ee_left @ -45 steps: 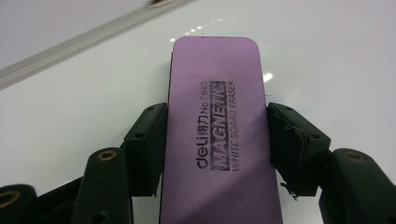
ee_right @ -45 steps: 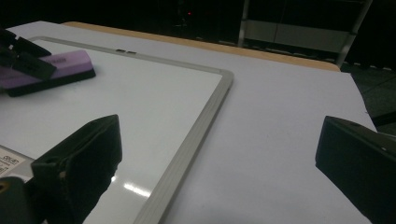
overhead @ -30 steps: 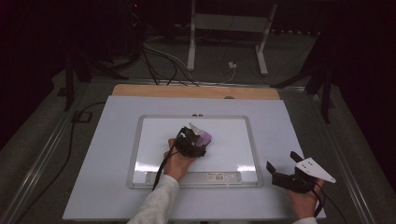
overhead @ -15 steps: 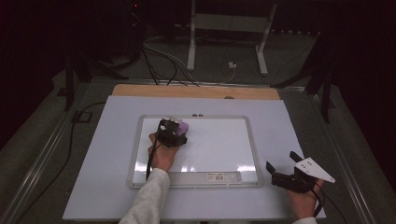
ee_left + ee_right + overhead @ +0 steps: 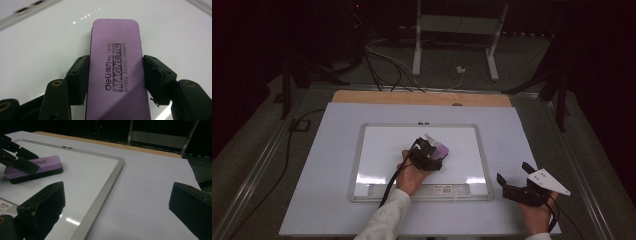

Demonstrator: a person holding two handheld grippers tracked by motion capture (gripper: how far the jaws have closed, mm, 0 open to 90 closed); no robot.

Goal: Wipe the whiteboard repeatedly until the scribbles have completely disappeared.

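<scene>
Purple eraser (image 5: 116,72) clamped in left tool (image 5: 430,152), mid-whiteboard (image 5: 382,145); right tool (image 5: 517,186) wide open, empty.

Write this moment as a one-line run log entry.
left gripper: shut on purple eraser | eraser: on whiteboard | right gripper: open, off board

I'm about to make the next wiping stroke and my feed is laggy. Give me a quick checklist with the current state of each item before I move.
1. Left gripper clamped on the purple eraser: ok, both jaws press its long sides.
2. Eraser on the whiteboard: ok, it lies on the white surface in the right gripper view.
3. Eraser inside the frame: ok, it sits near the board's middle in the high view.
4. Marks left to wipe: cannot tell, the visible board looks clean but glare covers patches.
5. Right gripper out of the stroke path: ok, open and off the board at its right corner.
6. Cable on the left gripper: ok, it trails back along the forearm.
</scene>
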